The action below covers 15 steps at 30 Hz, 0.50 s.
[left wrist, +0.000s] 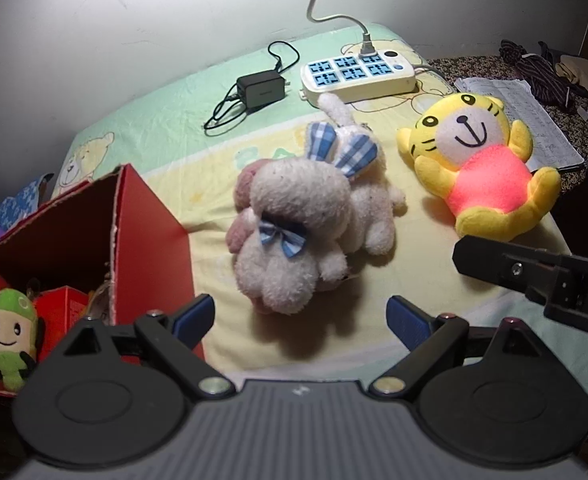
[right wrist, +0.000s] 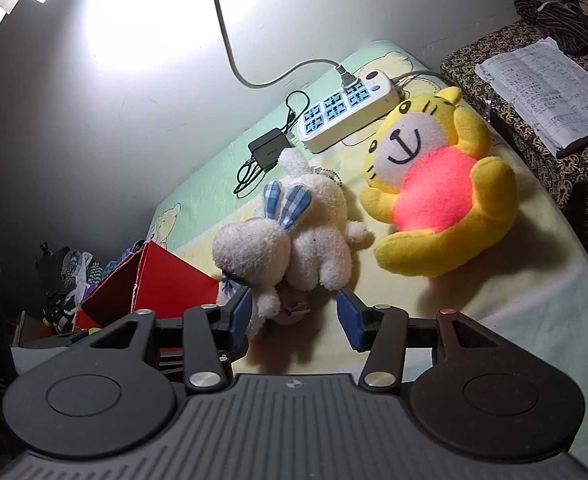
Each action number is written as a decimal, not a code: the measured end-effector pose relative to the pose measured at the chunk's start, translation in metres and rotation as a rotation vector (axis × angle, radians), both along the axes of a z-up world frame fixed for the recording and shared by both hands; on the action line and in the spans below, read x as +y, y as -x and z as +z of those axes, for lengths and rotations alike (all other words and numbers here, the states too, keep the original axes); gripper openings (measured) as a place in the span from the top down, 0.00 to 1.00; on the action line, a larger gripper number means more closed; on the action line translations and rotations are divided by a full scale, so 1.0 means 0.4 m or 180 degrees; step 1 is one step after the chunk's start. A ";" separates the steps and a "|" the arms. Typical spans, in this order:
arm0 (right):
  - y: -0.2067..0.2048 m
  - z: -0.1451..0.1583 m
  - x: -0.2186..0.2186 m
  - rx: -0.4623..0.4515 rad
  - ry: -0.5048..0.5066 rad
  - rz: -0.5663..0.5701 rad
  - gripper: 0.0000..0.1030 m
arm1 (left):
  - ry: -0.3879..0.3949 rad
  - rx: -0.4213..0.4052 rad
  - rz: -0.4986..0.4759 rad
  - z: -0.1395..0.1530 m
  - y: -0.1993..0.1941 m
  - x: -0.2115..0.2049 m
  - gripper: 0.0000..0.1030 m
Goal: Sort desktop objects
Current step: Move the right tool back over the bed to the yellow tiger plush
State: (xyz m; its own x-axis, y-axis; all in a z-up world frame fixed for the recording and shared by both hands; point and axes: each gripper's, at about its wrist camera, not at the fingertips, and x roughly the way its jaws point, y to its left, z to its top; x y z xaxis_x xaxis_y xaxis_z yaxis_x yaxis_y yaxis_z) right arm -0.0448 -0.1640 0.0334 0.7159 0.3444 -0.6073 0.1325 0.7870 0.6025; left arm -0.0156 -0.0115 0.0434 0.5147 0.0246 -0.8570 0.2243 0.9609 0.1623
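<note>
A white plush rabbit (left wrist: 298, 224) (right wrist: 294, 248) with blue checked ears and bow lies in the middle of the cloth-covered desk. To its right a yellow tiger plush (left wrist: 482, 168) (right wrist: 434, 188) in a pink shirt lies on its back. A red cardboard box (left wrist: 94, 248) (right wrist: 154, 288) stands at the left, with a small green plush (left wrist: 10, 336) and a red packet inside. My left gripper (left wrist: 300, 320) is open, just short of the rabbit. My right gripper (right wrist: 294, 312) is open, its fingertips at the rabbit's near end. The right gripper's finger (left wrist: 534, 276) shows near the tiger's feet.
A white power strip (left wrist: 358, 72) (right wrist: 346, 114) with a plugged cable and a black charger (left wrist: 262, 90) (right wrist: 268, 150) with its cord lie at the back by the wall. A paper booklet (left wrist: 522, 120) (right wrist: 546, 88) and clothes rest on a patterned surface at right.
</note>
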 end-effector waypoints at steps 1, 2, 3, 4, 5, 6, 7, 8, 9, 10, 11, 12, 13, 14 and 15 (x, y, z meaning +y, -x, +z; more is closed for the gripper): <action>0.000 -0.002 -0.009 0.0007 -0.0005 -0.0014 0.50 | 0.0016 0.0028 -0.0012 -0.004 -0.003 -0.008 0.09; 0.000 -0.005 -0.018 0.0013 -0.0011 -0.0029 0.50 | 0.0033 0.0053 -0.0026 -0.009 -0.007 -0.015 0.09; 0.001 -0.008 -0.029 0.0020 -0.0017 -0.0044 0.50 | 0.0047 0.0075 -0.0039 -0.012 -0.011 -0.023 0.09; 0.002 -0.010 -0.037 0.0027 -0.0021 -0.0060 0.50 | 0.0057 0.0096 -0.0055 -0.016 -0.015 -0.032 0.09; 0.003 -0.013 -0.049 0.0037 -0.0029 -0.0078 0.50 | 0.0071 0.0115 -0.0074 -0.020 -0.019 -0.041 0.09; 0.005 -0.015 -0.058 0.0043 -0.0035 -0.0092 0.50 | 0.0091 0.0129 -0.0095 -0.021 -0.021 -0.049 0.09; 0.006 -0.017 -0.068 0.0049 -0.0038 -0.0108 0.50 | 0.0123 0.0146 -0.0127 -0.023 -0.025 -0.059 0.09; 0.008 -0.020 -0.078 0.0056 -0.0038 -0.0127 0.50 | 0.0149 0.0157 -0.0155 -0.024 -0.027 -0.068 0.09; 0.008 -0.023 -0.089 0.0067 -0.0036 -0.0152 0.50 | 0.0172 0.0167 -0.0188 -0.025 -0.029 -0.079 0.09; 0.009 -0.025 -0.100 0.0077 -0.0038 -0.0180 0.50 | 0.0198 0.0175 -0.0224 -0.027 -0.034 -0.092 0.09; 0.012 -0.027 -0.112 0.0084 -0.0045 -0.0208 0.50 | 0.0222 0.0181 -0.0254 -0.028 -0.037 -0.102 0.09; 0.015 -0.029 -0.126 0.0084 -0.0056 -0.0235 0.50 | 0.0255 0.0193 -0.0289 -0.031 -0.042 -0.112 0.09; 0.018 -0.029 -0.139 0.0073 -0.0066 -0.0262 0.50 | 0.0297 0.0208 -0.0325 -0.033 -0.047 -0.121 0.09; 0.021 -0.027 -0.152 0.0052 -0.0074 -0.0289 0.50 | 0.0350 0.0222 -0.0362 -0.035 -0.054 -0.129 0.09; 0.024 -0.023 -0.166 0.0016 -0.0078 -0.0319 0.50 | 0.0420 0.0236 -0.0406 -0.036 -0.062 -0.138 0.09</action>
State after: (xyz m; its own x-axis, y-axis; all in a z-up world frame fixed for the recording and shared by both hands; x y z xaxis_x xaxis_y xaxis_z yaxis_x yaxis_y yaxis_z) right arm -0.0546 -0.2304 0.0241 0.7445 0.2860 -0.6032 0.2131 0.7546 0.6207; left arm 0.0092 -0.0666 0.0291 0.4417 -0.1519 -0.8842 0.3524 0.9357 0.0153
